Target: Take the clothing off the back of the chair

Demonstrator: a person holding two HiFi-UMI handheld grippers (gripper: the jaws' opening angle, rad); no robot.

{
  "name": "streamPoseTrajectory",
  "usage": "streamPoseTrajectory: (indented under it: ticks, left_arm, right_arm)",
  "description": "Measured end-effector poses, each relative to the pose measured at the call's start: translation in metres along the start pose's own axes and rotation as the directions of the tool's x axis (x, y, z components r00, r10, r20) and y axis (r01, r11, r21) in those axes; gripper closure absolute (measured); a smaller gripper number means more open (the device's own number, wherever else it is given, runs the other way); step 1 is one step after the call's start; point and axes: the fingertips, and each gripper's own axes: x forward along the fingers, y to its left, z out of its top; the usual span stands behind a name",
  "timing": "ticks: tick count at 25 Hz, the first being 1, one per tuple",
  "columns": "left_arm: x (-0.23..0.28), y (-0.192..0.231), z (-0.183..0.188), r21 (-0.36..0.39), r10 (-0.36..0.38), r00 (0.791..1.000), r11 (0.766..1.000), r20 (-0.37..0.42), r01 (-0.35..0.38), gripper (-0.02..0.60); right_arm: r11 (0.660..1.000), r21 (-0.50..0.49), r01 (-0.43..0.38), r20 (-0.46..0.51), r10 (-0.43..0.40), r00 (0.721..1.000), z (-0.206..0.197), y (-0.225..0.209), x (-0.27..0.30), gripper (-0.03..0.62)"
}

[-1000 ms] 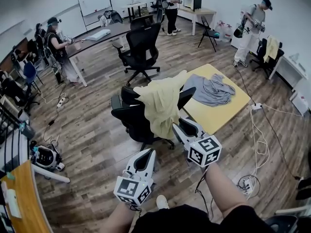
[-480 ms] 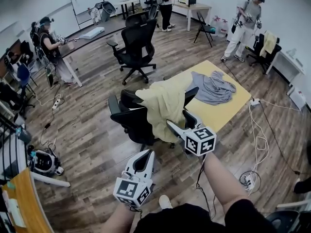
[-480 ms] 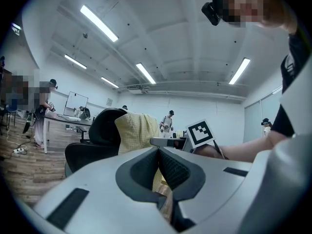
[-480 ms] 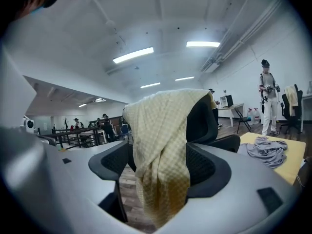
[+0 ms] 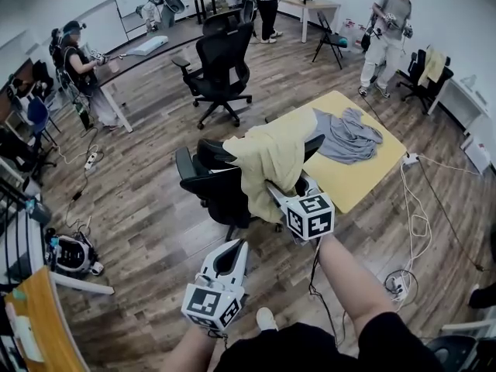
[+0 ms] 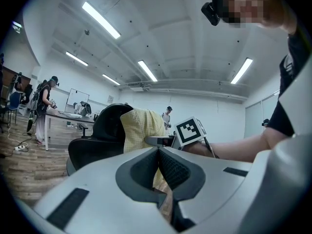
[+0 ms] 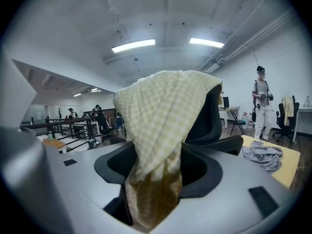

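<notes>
A pale yellow checked shirt [image 5: 271, 157] hangs over the back of a black office chair [image 5: 203, 184]. My right gripper [image 5: 277, 194] reaches into the shirt's lower hanging part. In the right gripper view the cloth [image 7: 163, 116] drops down between the jaws of that gripper [image 7: 158, 152]; they are closing, and gaps still show on both sides of the fabric. My left gripper [image 5: 232, 248] hangs back, lower left of the chair, shut with nothing in it [image 6: 158, 150]. From it I see the shirt [image 6: 139, 126] and the right gripper's marker cube [image 6: 190, 130].
A low yellow table [image 5: 364, 178] behind the chair holds a grey garment [image 5: 349, 136]. Another black chair [image 5: 221, 68] stands farther back by a long desk. Several people stand around the room. White cables [image 5: 415, 223] lie on the wood floor at right.
My right gripper has moved forward and left, from beside the chair into the shirt's hanging hem. The left gripper sits in nearly the same spot in the picture.
</notes>
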Motion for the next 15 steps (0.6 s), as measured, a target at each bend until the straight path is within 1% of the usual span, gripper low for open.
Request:
streamPoseTrajectory:
  ticks: [4,5,6,9,15]
  left_arm:
    - [-0.004,0.001,0.0,0.001,0.007,1.0,1.0,-0.001,-0.007,0.566]
    - [-0.005,0.0,0.0,0.001,0.008,1.0,1.0,-0.001,-0.008,0.566]
    - [-0.005,-0.002,0.0,0.002,0.008,1.0,1.0,0.0,-0.008,0.566]
    - [-0.005,-0.008,0.001,0.007,0.005,1.0,1.0,0.001,-0.005,0.566]
    - [-0.011,-0.024,0.002,0.009,0.004,1.0,1.0,0.009,-0.004,0.566]
  right_arm:
    - [1.0,0.001,-0.028,-0.007,0.028,1.0,0.001,0.007,-0.004,0.444]
    - [1.0,-0.004,-0.03,-0.006,0.03,1.0,0.002,0.008,-0.006,0.473]
    - [0.999,-0.008,-0.031,-0.006,0.031,1.0,0.003,0.009,-0.008,0.487]
    - [0.999,-0.017,-0.04,-0.007,0.04,0.999,0.005,0.011,-0.015,0.506]
    - [0.996,-0.049,-0.07,0.007,0.071,0.997,0.012,0.02,-0.038,0.516]
